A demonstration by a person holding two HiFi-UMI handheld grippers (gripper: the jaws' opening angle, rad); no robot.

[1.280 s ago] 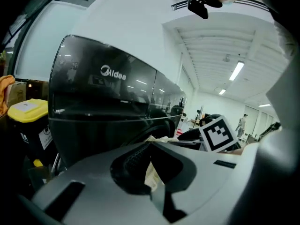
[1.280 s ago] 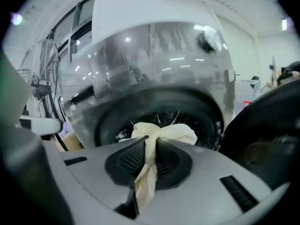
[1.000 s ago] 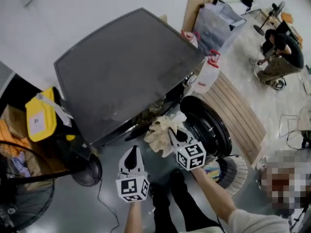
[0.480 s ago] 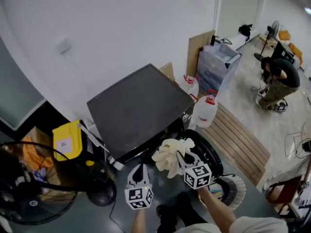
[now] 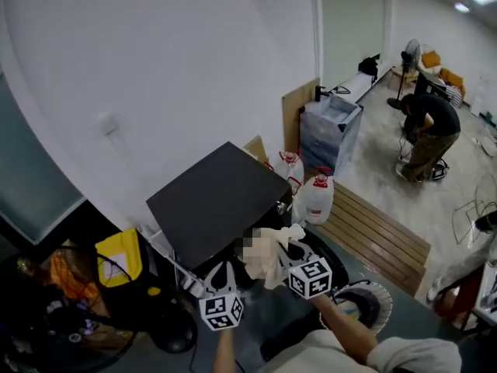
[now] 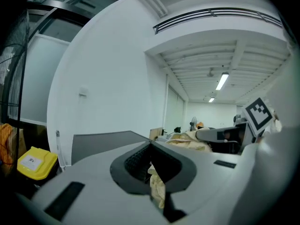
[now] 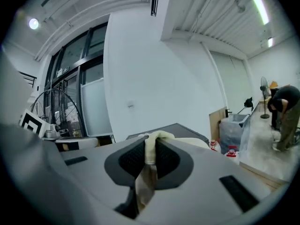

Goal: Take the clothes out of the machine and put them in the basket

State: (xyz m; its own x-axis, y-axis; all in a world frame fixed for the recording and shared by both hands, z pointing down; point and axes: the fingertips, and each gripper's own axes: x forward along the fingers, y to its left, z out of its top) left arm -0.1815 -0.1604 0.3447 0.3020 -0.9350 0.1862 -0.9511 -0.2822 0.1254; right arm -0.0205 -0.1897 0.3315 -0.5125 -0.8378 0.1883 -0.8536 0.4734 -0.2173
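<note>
In the head view my right gripper (image 5: 286, 249) is shut on a bunched cream cloth (image 5: 273, 249), held up in front of the dark-topped washing machine (image 5: 213, 200). The machine's round black door (image 5: 342, 264) stands open below it. The right gripper view shows that cloth (image 7: 159, 136) pinched between the jaws of the right gripper (image 7: 150, 154). My left gripper (image 5: 221, 274) is level with it on the left. Its own view shows the left gripper (image 6: 151, 150) shut on a strip of cream cloth (image 6: 158, 189). The white slatted basket (image 5: 373, 298) stands on the floor beside the door.
A black fan (image 5: 46, 325) and a yellow container (image 5: 120, 256) stand left of the machine. Water jugs (image 5: 314, 196), a clear bin (image 5: 330, 127) and a wooden slatted pallet (image 5: 377, 235) lie to the right. A person (image 5: 427, 127) bends over far back right.
Both grippers have risen with the cream cloth, well clear of the machine's opening. The head view has lifted too, so the machine looks smaller and lower.
</note>
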